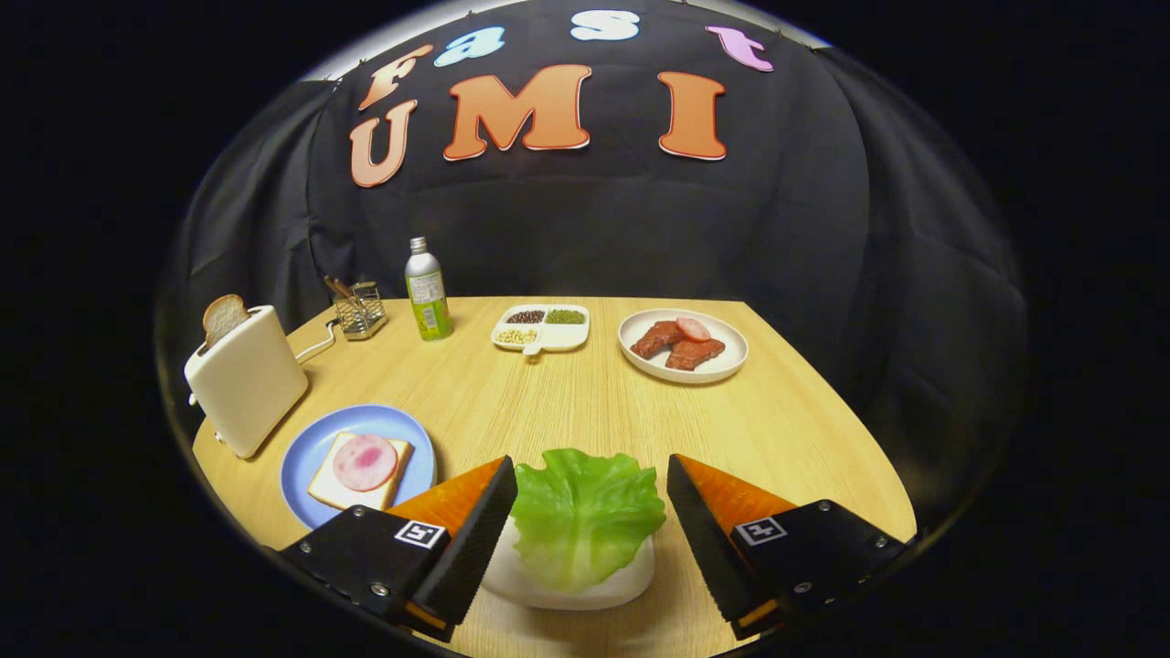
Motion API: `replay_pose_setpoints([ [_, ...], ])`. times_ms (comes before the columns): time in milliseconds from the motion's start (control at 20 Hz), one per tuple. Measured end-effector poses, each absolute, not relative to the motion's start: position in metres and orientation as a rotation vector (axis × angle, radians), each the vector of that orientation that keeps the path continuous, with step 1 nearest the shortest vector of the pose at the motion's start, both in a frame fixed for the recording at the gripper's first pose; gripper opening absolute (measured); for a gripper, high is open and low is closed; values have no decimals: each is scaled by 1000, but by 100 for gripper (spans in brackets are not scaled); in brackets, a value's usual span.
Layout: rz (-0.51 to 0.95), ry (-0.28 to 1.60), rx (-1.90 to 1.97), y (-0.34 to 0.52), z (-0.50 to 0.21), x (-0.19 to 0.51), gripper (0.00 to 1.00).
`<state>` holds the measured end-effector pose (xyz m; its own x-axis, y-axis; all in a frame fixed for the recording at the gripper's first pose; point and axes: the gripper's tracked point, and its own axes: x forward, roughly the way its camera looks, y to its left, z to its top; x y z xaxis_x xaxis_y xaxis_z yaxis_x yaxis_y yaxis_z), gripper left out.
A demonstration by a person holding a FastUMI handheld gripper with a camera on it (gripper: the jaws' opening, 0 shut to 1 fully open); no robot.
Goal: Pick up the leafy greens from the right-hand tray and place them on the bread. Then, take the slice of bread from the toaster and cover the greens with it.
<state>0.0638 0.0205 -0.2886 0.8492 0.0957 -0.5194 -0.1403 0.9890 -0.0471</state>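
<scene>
Lettuce leaf (585,516) sits on its white tray (585,592) at lower centre, between my gripper (591,512)'s spread, empty fingers. I'm at the pick: close, then carry lower left to the ham-topped bread (361,471); toaster (247,379) comes later.

The white tray (585,585) lies largely hidden under the ruffled green lettuce leaf (585,516) between the fingers; its near-left rim is hidden behind the left finger. Gripper (592,512): bodies cut off at the near edge; fingers spread, touching nothing. Cream toaster (245,379), far left beyond the fingers: the bread slice (223,318) shows its top only. Contents of the white three-compartment dish (542,327), well beyond the fingers, too small to identify. Wire holder (358,311) contents unclear.
</scene>
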Motion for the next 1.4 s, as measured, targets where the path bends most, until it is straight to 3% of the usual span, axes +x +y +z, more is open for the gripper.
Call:
replay_pose_setpoints([
  [1050, 175, 670, -150, 27, -351, 59, 99],
  [1400, 190, 716, -152, 31, -365, 57, 93],
])
